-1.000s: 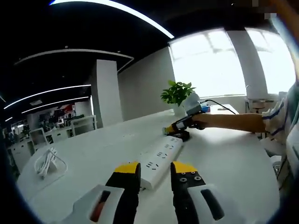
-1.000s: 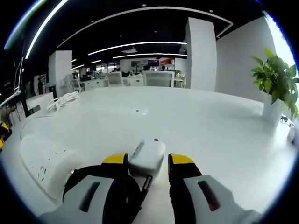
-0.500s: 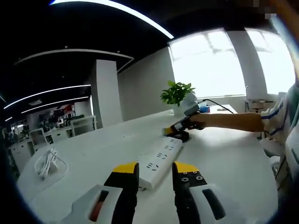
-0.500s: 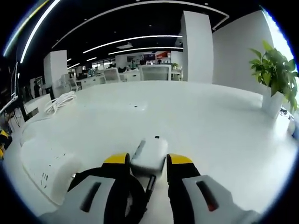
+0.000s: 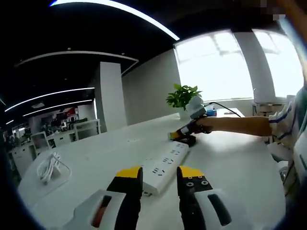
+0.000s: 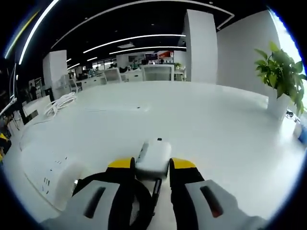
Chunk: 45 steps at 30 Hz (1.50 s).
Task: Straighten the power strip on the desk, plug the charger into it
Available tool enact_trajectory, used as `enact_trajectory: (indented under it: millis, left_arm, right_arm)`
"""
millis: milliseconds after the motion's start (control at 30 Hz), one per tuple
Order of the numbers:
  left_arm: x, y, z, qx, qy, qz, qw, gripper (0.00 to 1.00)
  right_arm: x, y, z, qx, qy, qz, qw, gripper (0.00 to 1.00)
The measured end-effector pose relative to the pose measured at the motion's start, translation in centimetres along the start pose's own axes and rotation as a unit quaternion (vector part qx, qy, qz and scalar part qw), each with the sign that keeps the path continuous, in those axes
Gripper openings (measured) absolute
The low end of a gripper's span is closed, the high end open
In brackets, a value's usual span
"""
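On a white desk (image 5: 240,167), the left gripper (image 5: 159,173) has its jaws parted around the near end of the white power strip (image 5: 165,164), while the right gripper (image 6: 151,165) clamps the white charger (image 6: 153,156) beside the strip's far end; next, seemingly, aligning the charger's prongs with a socket.

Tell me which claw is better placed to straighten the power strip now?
The left claw: it is open, with the power strip end just ahead between its jaws. The right claw is busy, shut on the charger.
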State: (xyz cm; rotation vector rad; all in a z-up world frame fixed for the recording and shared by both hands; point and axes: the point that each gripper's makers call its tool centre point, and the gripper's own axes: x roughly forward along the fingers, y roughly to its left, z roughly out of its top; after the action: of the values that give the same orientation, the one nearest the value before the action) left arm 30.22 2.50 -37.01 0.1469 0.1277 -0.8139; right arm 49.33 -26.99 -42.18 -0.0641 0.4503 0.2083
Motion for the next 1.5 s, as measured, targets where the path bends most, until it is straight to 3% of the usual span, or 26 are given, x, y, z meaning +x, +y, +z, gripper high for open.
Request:
enact_trajectory:
  millis: [867, 1300, 1500]
  left_arm:
    - [0.0, 0.1, -0.1, 0.0, 0.002, 0.001, 1.0, 0.29]
    - [0.1, 0.2, -0.4, -0.004, 0.006, 0.002, 1.0, 0.28]
    - [0.2, 0.2, -0.5, -0.002, 0.008, 0.001, 1.0, 0.28]
  right_arm:
    - [-0.8, 0.3, -0.5, -0.033, 0.012, 0.031, 0.9989, 0.25]
    - [-2.8, 1.4, -0.1, -0.108, 0.009, 0.082, 0.9906, 0.25]
    - [-3.9, 2.2, 0.2, -0.122, 0.008, 0.098, 0.9876, 0.25]
